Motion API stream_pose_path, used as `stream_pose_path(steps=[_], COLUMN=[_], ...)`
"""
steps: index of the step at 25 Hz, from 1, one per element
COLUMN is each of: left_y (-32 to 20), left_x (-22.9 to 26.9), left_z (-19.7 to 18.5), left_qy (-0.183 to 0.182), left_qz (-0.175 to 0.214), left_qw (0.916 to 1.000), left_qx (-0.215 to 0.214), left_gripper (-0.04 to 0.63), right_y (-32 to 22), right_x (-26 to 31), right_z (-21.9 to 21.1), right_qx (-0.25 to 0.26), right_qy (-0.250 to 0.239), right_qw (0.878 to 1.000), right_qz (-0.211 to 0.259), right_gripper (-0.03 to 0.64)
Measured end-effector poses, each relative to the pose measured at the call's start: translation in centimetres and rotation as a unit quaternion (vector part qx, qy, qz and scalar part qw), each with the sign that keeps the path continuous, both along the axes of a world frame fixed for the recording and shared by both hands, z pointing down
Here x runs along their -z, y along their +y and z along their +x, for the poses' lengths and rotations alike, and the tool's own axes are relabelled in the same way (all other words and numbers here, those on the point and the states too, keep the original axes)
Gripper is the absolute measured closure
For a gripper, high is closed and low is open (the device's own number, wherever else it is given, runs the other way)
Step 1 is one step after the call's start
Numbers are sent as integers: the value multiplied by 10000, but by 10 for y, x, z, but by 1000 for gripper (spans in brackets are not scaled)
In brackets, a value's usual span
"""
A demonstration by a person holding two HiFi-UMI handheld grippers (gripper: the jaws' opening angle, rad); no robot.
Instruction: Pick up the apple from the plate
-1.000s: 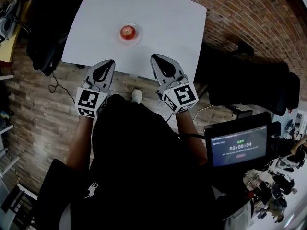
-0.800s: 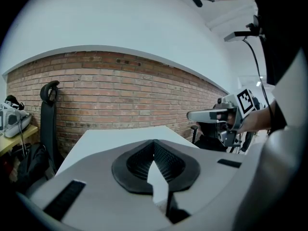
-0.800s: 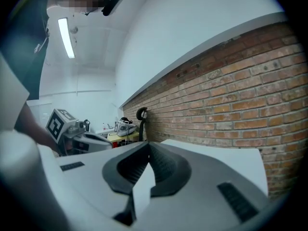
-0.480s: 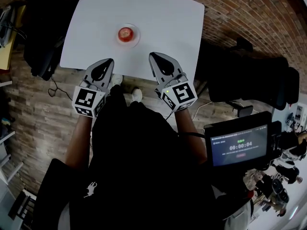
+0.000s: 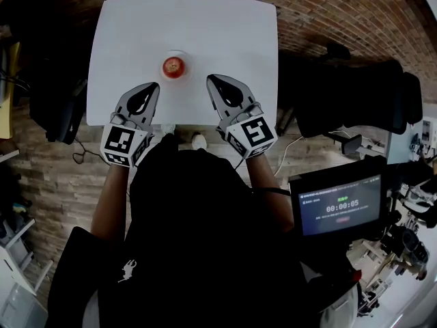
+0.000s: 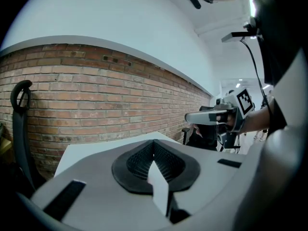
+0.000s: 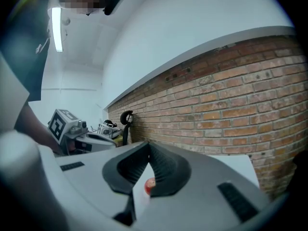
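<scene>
The apple is seen on its plate, bare white bench all round. From it, the left tool at seven o'clock and the right tool at four are held pressed together, empty, above the bench's near edge.

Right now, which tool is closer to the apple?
Left, narrowly, judging by the head view. The left tool is just short of the apple, slightly to its left; the right tool is farther off to the apple's right. Neither touches it.
</scene>
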State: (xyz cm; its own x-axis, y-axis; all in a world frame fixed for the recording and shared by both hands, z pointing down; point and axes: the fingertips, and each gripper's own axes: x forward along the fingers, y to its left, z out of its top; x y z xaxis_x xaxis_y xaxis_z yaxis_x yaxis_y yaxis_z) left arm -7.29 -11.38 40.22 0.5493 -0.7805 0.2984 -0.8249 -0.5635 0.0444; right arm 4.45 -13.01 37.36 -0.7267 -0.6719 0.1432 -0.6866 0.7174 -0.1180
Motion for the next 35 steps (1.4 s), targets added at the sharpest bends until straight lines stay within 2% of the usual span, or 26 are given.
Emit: stream_pose_path(steps=[7, 18, 24, 30, 35], left_y=[-27, -59, -67, -73, -70], left_x=[-3, -20, -25, -26, -30], left_z=[-20, -37, -31, -29, -29], left_qy=[72, 209, 23, 15, -12], left_qz=[56, -129, -156, -169, -207], left_qw=[9993, 9963, 9933, 9928, 9924], left_qx=[-361, -824, -1147, -1182, -1215], left_gripper=[589, 589, 589, 589, 589], right_y=[-18, -39, -45, -43, -43], right_x=[-2, -5, -7, -8, -7], right_z=[-19, -37, -33, -32, -41], right_qx=[-358, -780, -1048, -1137, -1020], right_qy=[113, 260, 303, 305, 350], right_qw=[9993, 9966, 9939, 9928, 9940], right_qz=[15, -62, -182, -234, -188], right_gripper=[612, 612, 612, 612, 612])
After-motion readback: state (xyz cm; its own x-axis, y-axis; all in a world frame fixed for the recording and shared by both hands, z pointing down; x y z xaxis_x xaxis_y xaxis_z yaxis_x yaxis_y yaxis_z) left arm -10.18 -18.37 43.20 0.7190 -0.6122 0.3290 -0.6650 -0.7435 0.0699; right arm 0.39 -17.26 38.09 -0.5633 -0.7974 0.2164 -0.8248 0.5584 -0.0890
